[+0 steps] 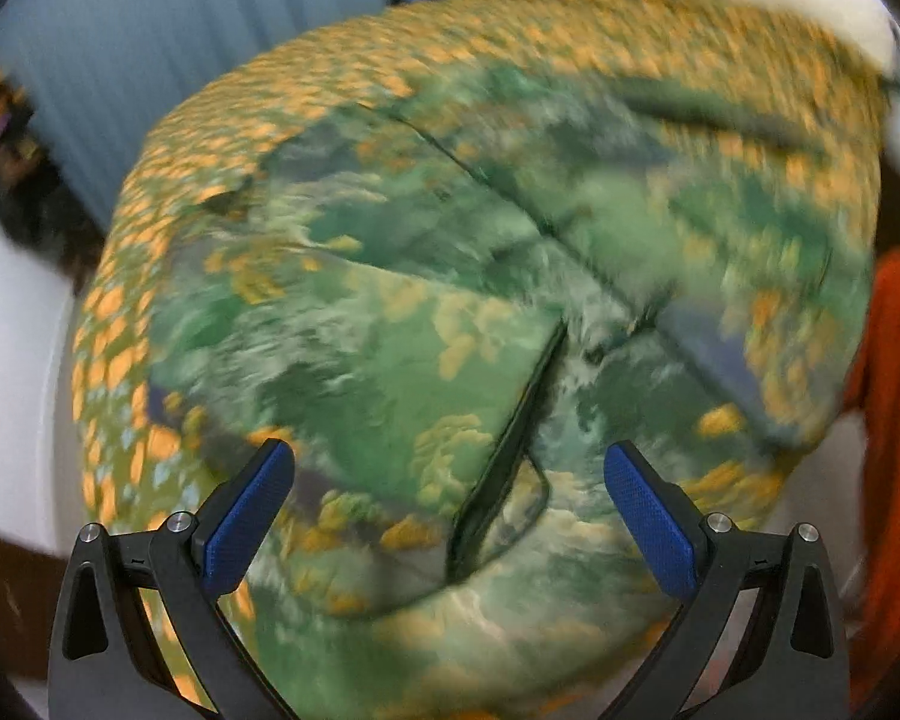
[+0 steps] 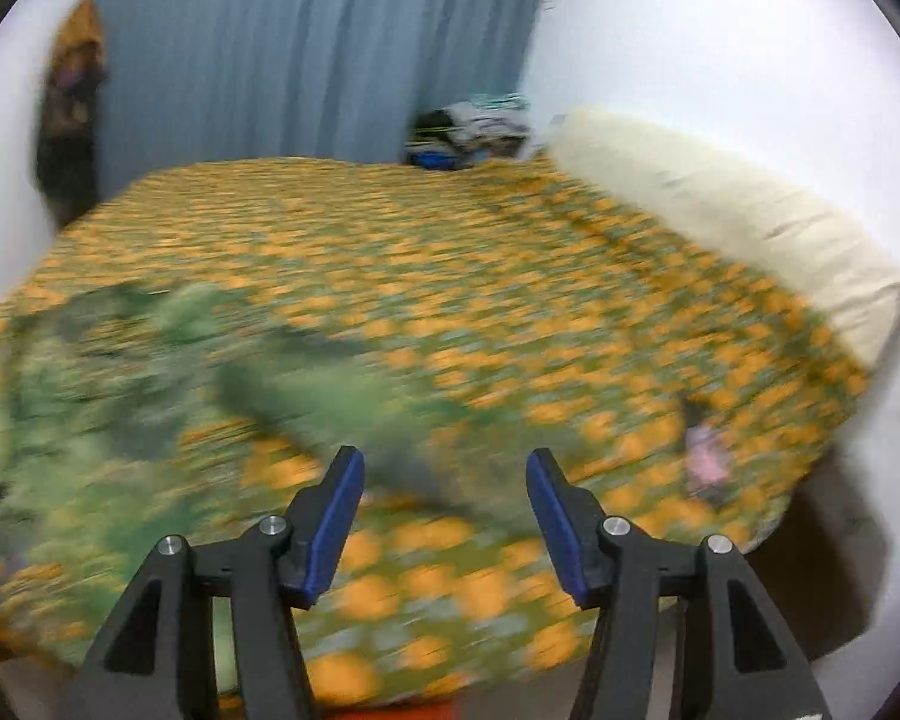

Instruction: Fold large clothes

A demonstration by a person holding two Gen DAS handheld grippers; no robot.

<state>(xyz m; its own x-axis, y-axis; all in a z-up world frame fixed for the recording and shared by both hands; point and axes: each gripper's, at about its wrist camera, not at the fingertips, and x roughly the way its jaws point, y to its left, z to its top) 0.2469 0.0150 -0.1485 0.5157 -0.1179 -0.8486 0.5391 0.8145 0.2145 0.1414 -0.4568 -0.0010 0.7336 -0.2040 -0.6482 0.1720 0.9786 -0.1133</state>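
Green printed garment (image 1: pixel 426 324) spread on bed (image 2: pixel 450 252), partly folded — directly ahead of left gripper (image 1: pixel 449 474), jaws wide, empty. Right gripper (image 2: pixel 444 480) jaws part-open, empty, garment ahead-left. Risk: grabbing single layer or bedsheet — fold drags askew.

Soft printed cloth garment (image 1: pixel 426 324) on matt floral bedsheet (image 2: pixel 450 252); textured blue pads (image 1: pixel 249 516), matt black plastic.
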